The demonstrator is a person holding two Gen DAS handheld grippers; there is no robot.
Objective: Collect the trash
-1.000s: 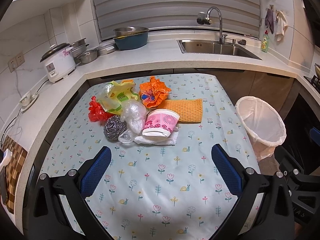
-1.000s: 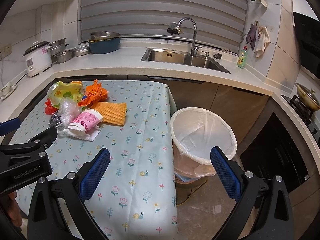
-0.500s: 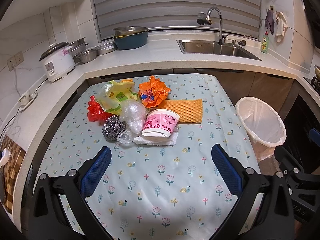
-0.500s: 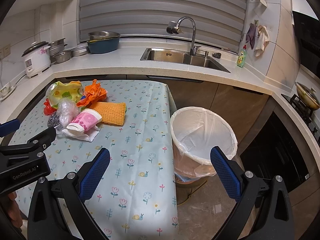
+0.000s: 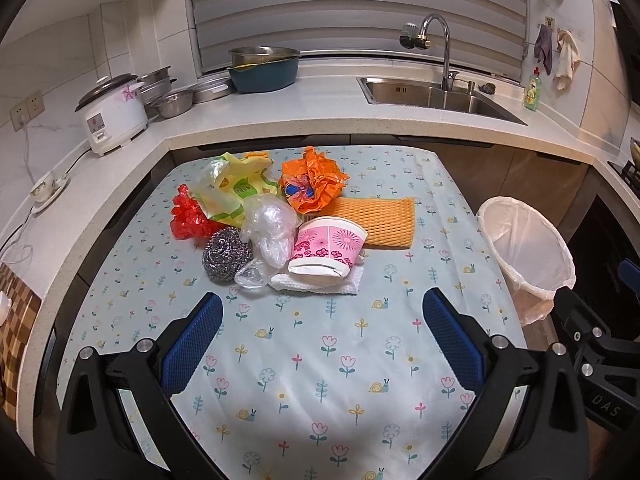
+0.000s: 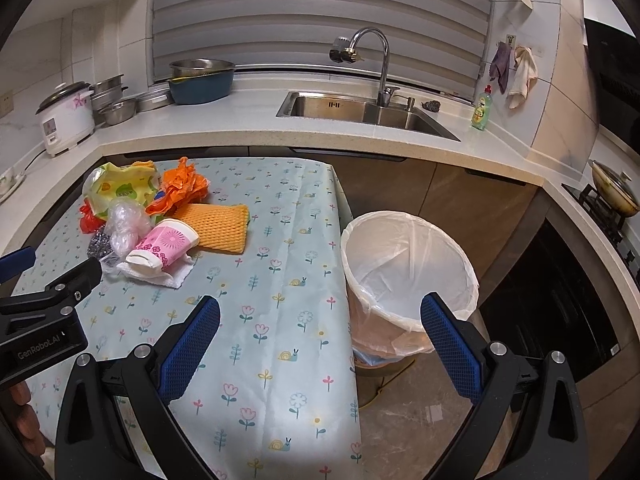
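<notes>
trash pile (image 5: 280,220) on table (image 5: 320,380), both tongs agape

On the table (image 5: 320,360) the trash lies bunched at the far left. The cup (image 5: 326,246) lies on its side upon a napkin (image 5: 344,286), scourer (image 5: 224,254) to its left, sponge (image 5: 380,222) behind-right. The bin (image 6: 404,276) stands on the floor right of the table.

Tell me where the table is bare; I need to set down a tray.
Bare cloth lies between the tipped cup and the left tongs, and right of the sponge toward the bin. The far left, around the wrappers, is crowded.
</notes>
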